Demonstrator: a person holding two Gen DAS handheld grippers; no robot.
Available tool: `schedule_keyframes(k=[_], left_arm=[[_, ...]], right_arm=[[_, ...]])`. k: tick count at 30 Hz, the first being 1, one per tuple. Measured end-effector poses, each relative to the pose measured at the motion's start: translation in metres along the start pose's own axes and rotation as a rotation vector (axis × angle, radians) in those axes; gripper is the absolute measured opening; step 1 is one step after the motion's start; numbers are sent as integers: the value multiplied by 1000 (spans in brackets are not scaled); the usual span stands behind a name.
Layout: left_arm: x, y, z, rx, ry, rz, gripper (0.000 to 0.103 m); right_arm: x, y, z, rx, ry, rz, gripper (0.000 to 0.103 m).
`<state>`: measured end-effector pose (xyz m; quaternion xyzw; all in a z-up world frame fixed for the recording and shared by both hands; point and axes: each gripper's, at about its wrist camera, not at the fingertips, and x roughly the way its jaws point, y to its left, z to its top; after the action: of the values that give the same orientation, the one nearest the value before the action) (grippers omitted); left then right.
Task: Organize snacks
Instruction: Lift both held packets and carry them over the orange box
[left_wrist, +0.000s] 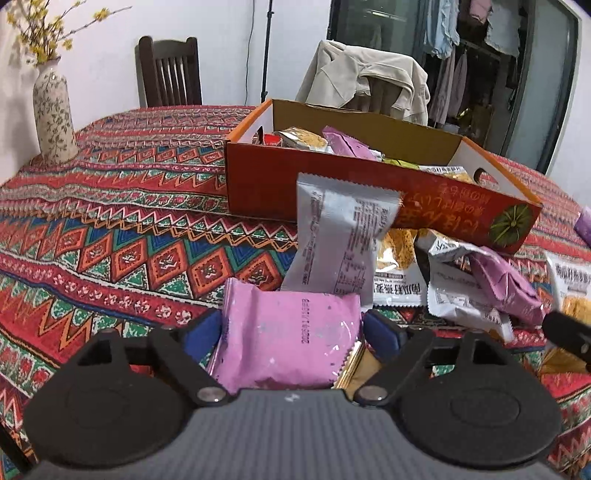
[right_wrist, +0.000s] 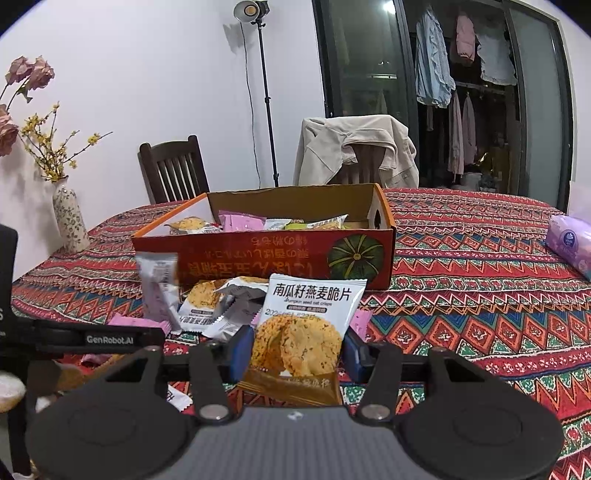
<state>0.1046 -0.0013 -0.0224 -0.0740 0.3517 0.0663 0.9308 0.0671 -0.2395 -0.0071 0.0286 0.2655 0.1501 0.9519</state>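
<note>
Left tongs (left_wrist: 291, 332): blue pads closed in on a pink snack packet (left_wrist: 288, 336) at the lower centre of the left wrist view — the packet sits between them and looks lifted off the cloth. A grey-white packet (left_wrist: 340, 236) stands tilted just above it; whether it is caught in the same grip cannot be told.

Right tongs (right_wrist: 297, 350): closed on a pumpkin seed oat crisp packet (right_wrist: 306, 325), held upright at the centre of the right wrist view, printed face to the camera.

Loose pile: more packets (right_wrist: 218, 310) lie heaped on the bench (right_wrist: 480, 295) just before the near wall of the box, left of centre in the right wrist view.

Box: an orange cardboard box (right_wrist: 258, 258) with a pumpkin picture, open-topped, at mid-frame in both views; several snacks already lie inside.

Step in hand: judged as carry — each tongs has a packet picked from the pile and not yet boxed.

Next move: likely lifting both packets over the near wall and letting go inside. It calls for enough height to pass the rim, and for keeping the two tongs apart.

Edges: a vase (right_wrist: 70, 221) at left, a purple tissue pack (right_wrist: 570, 243) at right.
</note>
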Motion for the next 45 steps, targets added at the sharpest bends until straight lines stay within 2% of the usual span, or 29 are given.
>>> schedule_keyframes(k=[1,3,7,10,11,12,13,15,18,30,38,45], left_arm=[[1,2,1,-13,6,-3,89],[2,5,3,-36,20,-8,100],[7,5,12,-51,59,4,101],[15,-5,17,23,88,48,100],[16,-7,16,34,90,56,97],[16,-7,16,42,86,60,87],[13,-7,16,42,77,60,81],[10,-1,18,12,74,32,75],[4,4,17,2,51,27,71],[-33,4,39,8,-99,6,70],[-25,-10,79,40,-163,-16,70],[-9,-27,121,43,-216,-36,70]], right_arm=[[0,0,0,1,1,-1,50],[1,0,0,2,1,-1,50],[1,0,0,2,1,-1,50],[0,-1,0,2,1,0,50],[0,-1,0,2,1,0,50],[0,-1,0,1,0,0,50],[-1,-1,0,1,-1,0,50],[-1,-2,0,3,-1,-3,50],[-1,-3,-1,5,0,-4,50],[3,1,12,-21,-20,-2,50],[21,3,52,-65,-81,-9,50],[55,2,101,-80,-115,-16,50]])
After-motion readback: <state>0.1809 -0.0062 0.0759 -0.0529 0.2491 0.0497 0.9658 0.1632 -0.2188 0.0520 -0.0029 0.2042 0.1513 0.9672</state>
